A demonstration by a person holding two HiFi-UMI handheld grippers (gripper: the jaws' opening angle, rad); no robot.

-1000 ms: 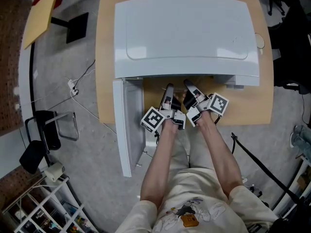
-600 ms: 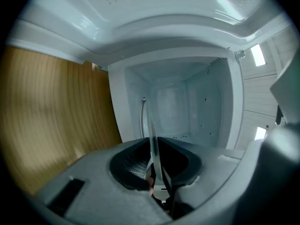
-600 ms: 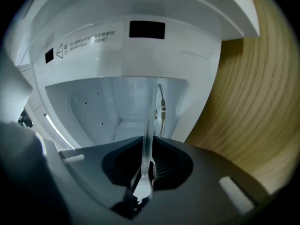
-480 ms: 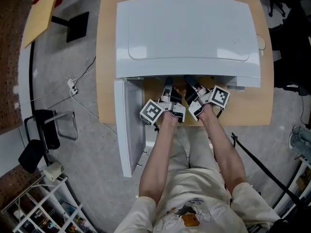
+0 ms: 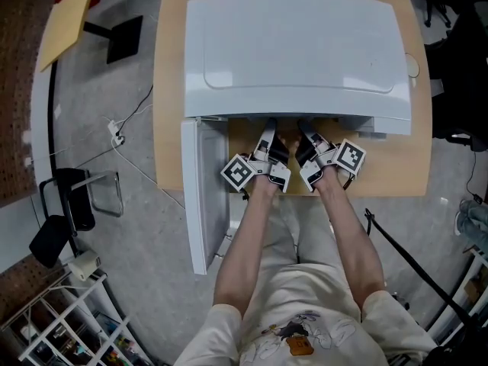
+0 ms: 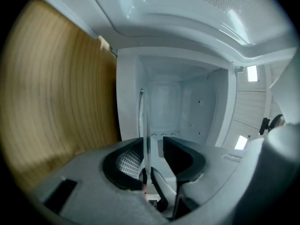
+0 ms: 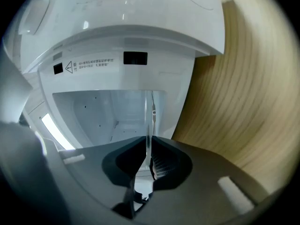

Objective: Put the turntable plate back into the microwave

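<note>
The white microwave point(image 5: 297, 52) stands on a wooden table point(image 5: 396, 166), its door point(image 5: 202, 197) swung open at the left. Both grippers reach level into its mouth, side by side. The clear glass turntable plate point(image 6: 144, 121) shows edge-on as a thin line in both gripper views. My left gripper point(image 5: 266, 137) point(image 6: 151, 144) is opening, with the plate's rim between its jaws and a gap at one pad. My right gripper point(image 5: 309, 139) point(image 7: 149, 144) is closing, its pads pressed on the plate's rim point(image 7: 149, 116). Ahead lies the lit white cavity point(image 7: 108, 111).
The open door hangs past the table's front edge beside my left arm. On the grey floor to the left lie a black chair point(image 5: 69, 212) and cables point(image 5: 114, 136). A wire shelf point(image 5: 69, 326) stands at the lower left.
Both grippers have edged a little further into the microwave's mouth, and their fingertips now lie under its top edge. The left gripper has rolled slightly.
</note>
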